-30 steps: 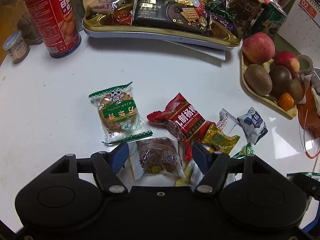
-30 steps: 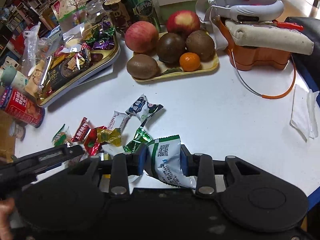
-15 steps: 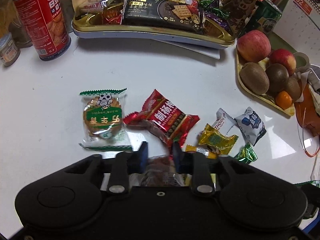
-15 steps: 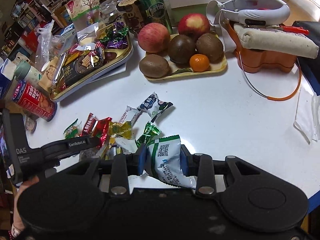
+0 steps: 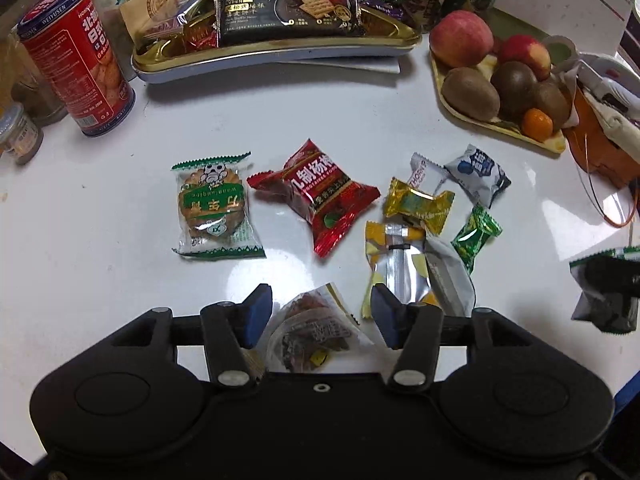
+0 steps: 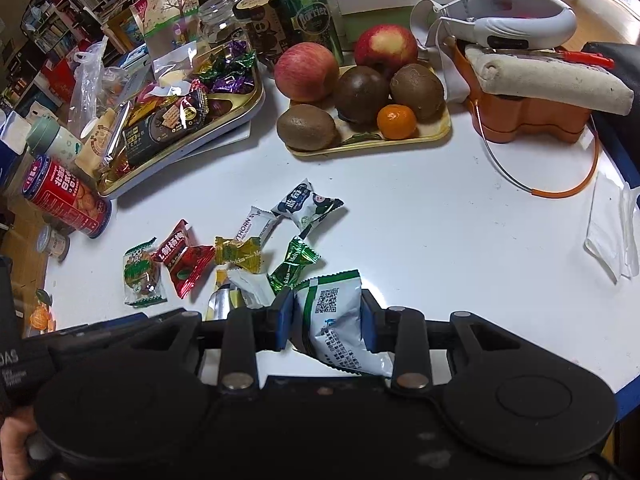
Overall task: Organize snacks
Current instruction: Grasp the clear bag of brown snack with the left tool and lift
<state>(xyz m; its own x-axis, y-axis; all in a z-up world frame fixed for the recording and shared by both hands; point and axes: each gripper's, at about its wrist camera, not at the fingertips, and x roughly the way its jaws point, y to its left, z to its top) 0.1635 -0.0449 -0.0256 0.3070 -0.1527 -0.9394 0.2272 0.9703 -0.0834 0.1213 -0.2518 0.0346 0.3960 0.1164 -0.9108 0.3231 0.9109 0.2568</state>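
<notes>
Our left tool (image 5: 321, 318), clamped half a second ago, now stands wide around the clear brown-snack packet (image 5: 311, 332) just below the red foil packet (image 5: 320, 196). Our right tool (image 6: 327, 320) still grips the white-green pouch (image 6: 340, 328).

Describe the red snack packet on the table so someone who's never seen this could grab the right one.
On the white table, find the loose wrappers in front of the gold snack tray. The red snack packet lies just right of the green-edged biscuit pack. It is the only shiny red pillow wrapper there, with white Chinese characters.
</notes>
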